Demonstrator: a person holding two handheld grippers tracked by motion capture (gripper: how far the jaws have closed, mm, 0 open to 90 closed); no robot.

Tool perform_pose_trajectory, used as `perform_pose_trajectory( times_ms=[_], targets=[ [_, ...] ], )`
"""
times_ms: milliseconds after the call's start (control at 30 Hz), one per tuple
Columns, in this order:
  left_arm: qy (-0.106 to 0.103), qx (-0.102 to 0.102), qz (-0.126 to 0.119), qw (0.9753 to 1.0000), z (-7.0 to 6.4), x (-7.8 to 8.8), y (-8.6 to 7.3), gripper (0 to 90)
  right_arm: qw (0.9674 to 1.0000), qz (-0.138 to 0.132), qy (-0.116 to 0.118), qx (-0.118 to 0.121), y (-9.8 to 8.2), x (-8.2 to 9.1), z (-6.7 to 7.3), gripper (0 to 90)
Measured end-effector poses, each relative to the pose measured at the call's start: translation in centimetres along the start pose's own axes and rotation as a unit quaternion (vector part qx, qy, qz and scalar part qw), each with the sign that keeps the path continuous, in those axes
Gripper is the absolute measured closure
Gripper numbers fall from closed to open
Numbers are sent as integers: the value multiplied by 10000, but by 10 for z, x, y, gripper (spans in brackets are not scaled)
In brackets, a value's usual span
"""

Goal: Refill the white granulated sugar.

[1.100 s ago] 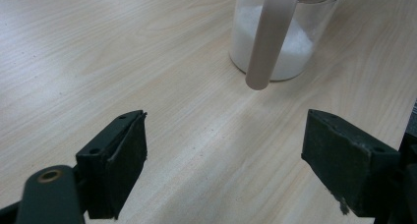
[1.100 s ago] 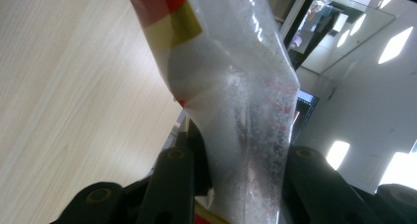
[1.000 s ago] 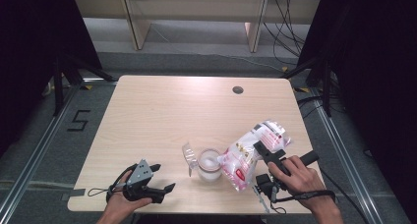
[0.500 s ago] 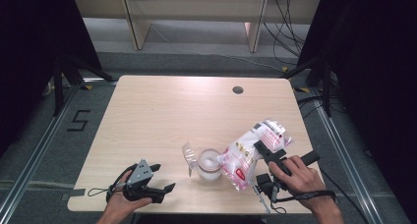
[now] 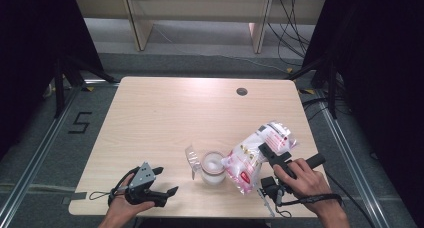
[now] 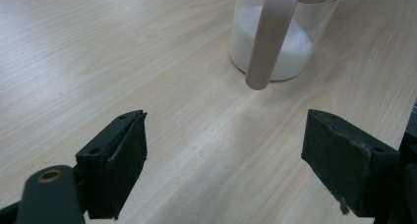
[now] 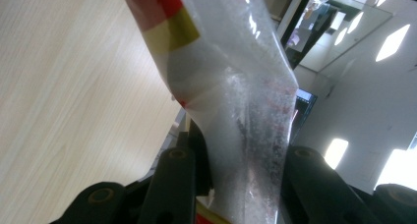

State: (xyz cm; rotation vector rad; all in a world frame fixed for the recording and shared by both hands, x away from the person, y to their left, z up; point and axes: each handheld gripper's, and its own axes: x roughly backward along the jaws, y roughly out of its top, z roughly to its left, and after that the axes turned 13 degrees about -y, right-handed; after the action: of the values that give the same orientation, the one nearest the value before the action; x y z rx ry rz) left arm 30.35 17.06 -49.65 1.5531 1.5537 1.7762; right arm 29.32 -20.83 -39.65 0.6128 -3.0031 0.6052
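Right gripper clamped on a soft plastic bag of white granules, tilted mouth-down at the rim of a glass jar near the table's front edge, lid hinged open beside it. Limp, slippery film with a shifting, moderately heavy load, likely to sag or slide if pinched loosely; best taken at a gathered fold near the bottom end. Left gripper resting gaping and empty, aimed at the fragile, partly filled jar.

The right gripper clamps a clear plastic bag of white grains with red and yellow print, tilted above the wooden table.
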Motion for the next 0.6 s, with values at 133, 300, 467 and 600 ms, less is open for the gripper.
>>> perform_pose_trajectory(
  times_ms=[133, 300, 467, 600],
  targets=[
    [-43, -10, -91, 9999, -1, -1, 0, 168, 9997, 151, 124, 123, 2, 0, 0, 744],
    [-8, -1, -31, 10000, 0, -1, 0, 168, 9997, 116, 21, 195, 3, 0, 0, 745],
    [-45, 60, -142, 9999, -1, -2, -1, 168, 9996, 113, -14, 246, 5, 1, -3, 746],
    [-40, 39, -108, 9999, -1, -2, -1, 168, 9998, 186, 37, 74, 3, 2, -2, 746]
  ],
)
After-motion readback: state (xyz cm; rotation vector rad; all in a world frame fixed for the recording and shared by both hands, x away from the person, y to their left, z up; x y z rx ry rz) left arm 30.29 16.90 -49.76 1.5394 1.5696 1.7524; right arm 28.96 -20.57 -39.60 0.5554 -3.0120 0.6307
